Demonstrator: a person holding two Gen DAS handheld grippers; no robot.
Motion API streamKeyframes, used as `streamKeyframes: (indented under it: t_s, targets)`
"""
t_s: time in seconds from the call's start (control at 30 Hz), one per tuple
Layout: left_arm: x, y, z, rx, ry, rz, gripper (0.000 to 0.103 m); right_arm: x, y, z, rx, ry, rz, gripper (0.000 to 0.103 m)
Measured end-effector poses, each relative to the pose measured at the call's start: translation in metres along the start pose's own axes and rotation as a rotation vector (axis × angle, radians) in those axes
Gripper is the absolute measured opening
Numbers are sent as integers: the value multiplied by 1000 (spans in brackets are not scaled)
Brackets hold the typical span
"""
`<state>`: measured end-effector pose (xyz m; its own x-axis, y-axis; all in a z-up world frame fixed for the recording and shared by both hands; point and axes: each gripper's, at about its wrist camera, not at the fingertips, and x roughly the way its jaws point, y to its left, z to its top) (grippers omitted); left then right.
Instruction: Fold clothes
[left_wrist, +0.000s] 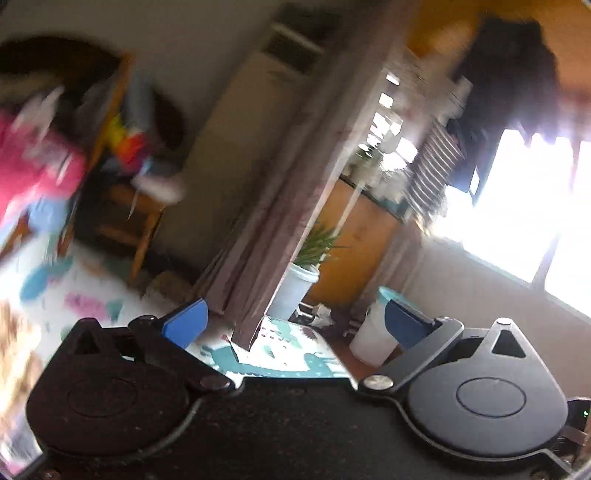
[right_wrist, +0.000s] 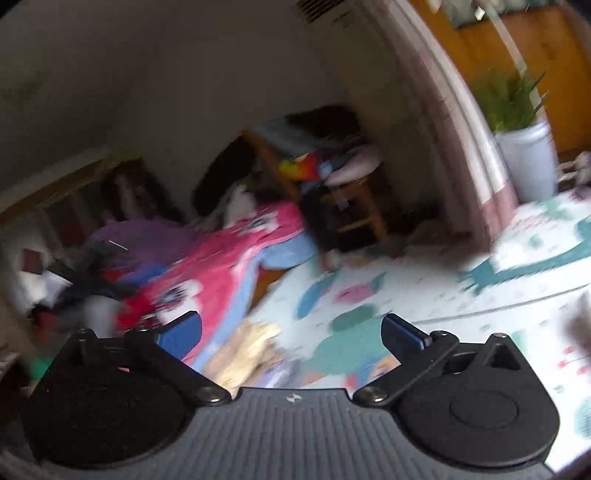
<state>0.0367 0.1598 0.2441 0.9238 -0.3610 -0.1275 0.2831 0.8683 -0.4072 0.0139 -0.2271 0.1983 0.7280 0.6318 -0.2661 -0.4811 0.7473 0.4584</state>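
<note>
Right wrist view: right gripper (right_wrist: 291, 332) gaping, empty, above pink blanket (right_wrist: 229, 266); left gripper (left_wrist: 295, 321) gaping too. Blurred aim, likely missed grab.

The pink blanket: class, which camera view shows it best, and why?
The right wrist view: the pink blanket spreads across the middle left, its blue border visible, though blurred. The left wrist view catches only a smeared pink patch at its left edge.

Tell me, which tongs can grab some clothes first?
Probably the right. The right tongs are open and point down at the cream garment and pink blanket on the play mat. The left tongs, also open, face the curtain and window.
</note>
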Motion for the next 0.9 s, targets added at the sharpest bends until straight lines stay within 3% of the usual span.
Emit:
streamKeyframes:
  t_s: [0.07,0.17,0.33,0.4,0.47,0.63,0.73,0.9]
  targets:
    - [-15,-38,-6,70,14,27,103,-1,4,-4,-19,-26,-80,103]
    - [-19,-70,-49,132,54,58,103,2,8,-16,-51,-14,-196,103]
    - [4,-82,-124,161,289,176,103,13,0,-50,-22,56,-403,103]
    - [8,-82,-143,157,312,179,103,20,-5,-66,-15,101,-490,103]
    - [13,-84,-164,187,331,236,103,28,-10,-82,-13,148,-554,103]
    - [22,-94,-203,290,436,316,103,38,-21,-105,-11,227,-631,103]
    - [18,-100,-214,335,436,352,103,38,-23,-114,-41,232,-657,103]
    - [24,-95,-222,312,464,375,103,31,-25,-126,-41,250,-664,103]
